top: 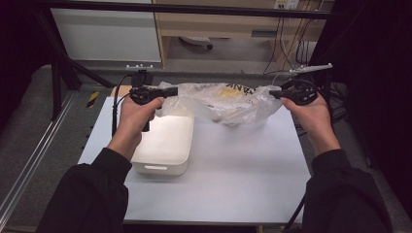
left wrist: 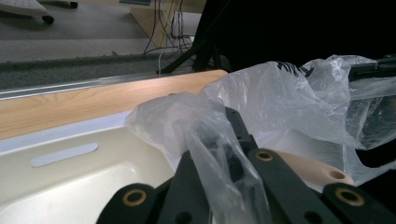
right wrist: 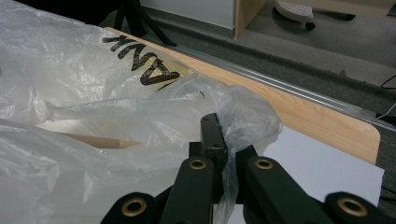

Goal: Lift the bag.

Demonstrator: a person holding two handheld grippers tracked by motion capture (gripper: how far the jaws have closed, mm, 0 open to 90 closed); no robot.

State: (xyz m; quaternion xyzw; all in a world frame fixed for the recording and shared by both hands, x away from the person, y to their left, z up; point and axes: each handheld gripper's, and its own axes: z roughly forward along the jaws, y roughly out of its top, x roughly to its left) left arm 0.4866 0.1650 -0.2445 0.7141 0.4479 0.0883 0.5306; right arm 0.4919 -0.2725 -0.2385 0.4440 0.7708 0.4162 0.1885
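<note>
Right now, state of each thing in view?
Left gripper: shut on plastic bag's left edge.
Right gripper: shut on its right edge.
Plastic bag: stretched between both grippers, lifted, contents inside.
White bin: on the table, open-topped, upright.

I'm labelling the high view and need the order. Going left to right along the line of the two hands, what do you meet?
Left tool → plastic bag → right tool. The white tub sits nearer, below the left hand.

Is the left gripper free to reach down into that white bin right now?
Probably not: the left gripper is shut on one end of the plastic bag, which the right gripper holds too. The white bin lies open right below it.
</note>
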